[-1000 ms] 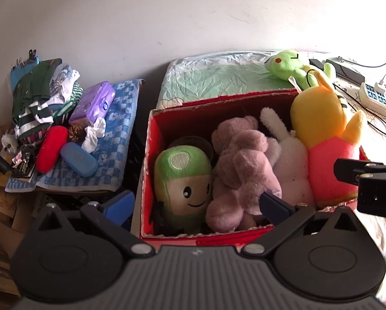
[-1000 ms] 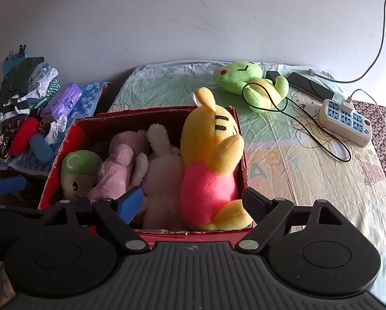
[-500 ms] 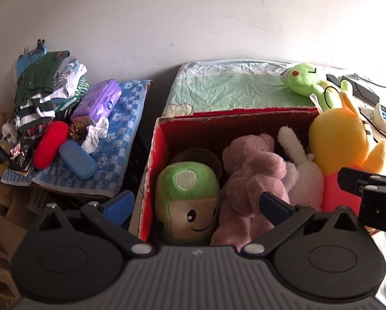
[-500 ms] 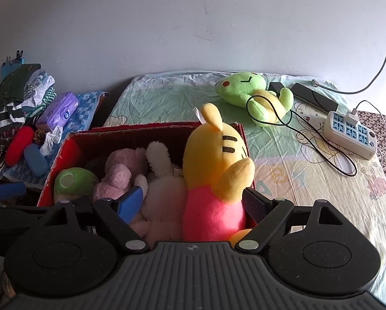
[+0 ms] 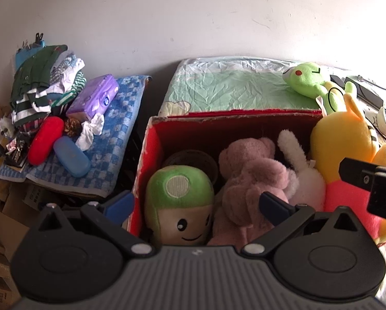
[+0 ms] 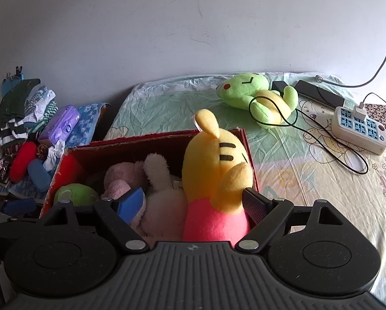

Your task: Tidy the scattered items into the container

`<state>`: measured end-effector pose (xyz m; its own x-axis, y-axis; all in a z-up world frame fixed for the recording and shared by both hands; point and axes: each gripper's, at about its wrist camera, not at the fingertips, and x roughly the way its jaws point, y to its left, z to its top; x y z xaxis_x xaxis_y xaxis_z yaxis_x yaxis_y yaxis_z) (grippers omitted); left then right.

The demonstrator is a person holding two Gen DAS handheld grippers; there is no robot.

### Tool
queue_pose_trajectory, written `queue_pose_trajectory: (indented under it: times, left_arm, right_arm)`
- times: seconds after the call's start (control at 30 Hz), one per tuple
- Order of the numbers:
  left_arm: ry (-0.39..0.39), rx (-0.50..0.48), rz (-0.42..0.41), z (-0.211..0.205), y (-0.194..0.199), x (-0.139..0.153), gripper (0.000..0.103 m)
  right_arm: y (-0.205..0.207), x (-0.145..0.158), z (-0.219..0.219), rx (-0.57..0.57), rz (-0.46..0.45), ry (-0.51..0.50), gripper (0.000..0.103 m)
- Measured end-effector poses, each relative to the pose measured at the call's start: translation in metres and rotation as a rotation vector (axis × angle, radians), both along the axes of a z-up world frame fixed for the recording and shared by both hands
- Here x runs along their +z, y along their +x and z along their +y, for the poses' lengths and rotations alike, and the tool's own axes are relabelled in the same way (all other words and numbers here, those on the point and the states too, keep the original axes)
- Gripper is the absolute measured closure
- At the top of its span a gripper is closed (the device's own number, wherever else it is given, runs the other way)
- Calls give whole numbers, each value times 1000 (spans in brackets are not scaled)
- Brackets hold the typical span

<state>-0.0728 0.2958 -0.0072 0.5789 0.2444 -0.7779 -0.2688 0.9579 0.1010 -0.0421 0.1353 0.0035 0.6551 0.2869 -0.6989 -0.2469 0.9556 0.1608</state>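
We hold both grippers, left and right, wide and empty above the red box. The green frog, far right, looks soft and light; we'd pinch its belly, clear of the cable.

In the left wrist view, the left gripper hides the near wall of the red box and the chin of the green mushroom plush. A dark round object at the plush's 12 o'clock is mostly buried, so its kind cannot be told. The yellow plush at 3 o'clock is partly covered by the right gripper, itself cut by the frame edge. In the right wrist view, only an ear and some body of the white plush show. The small clutter at 9 o'clock is too tiny to identify.
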Motion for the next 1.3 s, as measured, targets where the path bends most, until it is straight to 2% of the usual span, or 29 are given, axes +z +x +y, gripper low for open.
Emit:
queue_pose_trajectory:
  times: [0.13, 0.27, 0.33, 0.63, 0.93, 1.03, 1.3]
  left_arm:
    - [9, 0, -21, -2, 2, 7, 0]
    - [9, 3, -30, -3, 4, 11, 0]
    - [1, 3, -27, -4, 4, 11, 0]
    - [-20, 18, -3, -3, -3, 8, 0]
    - [-43, 29, 21, -4, -10, 4, 0]
    - [-41, 29, 28, -5, -11, 2, 0]
    - [-57, 31, 26, -3, -12, 1, 0]
  right_arm:
    - [-4, 9, -5, -1, -60, 31, 17]
    - [-6, 10, -5, 14, -74, 32, 20]
    - [-7, 9, -6, 21, -71, 37, 24]
    - [-16, 4, -1, 52, -49, 36, 28]
    - [-19, 1, -4, 20, -30, 3, 31]
    - [-20, -1, -2, 24, -18, -7, 36]
    - [-19, -7, 0, 14, 8, 1, 39]
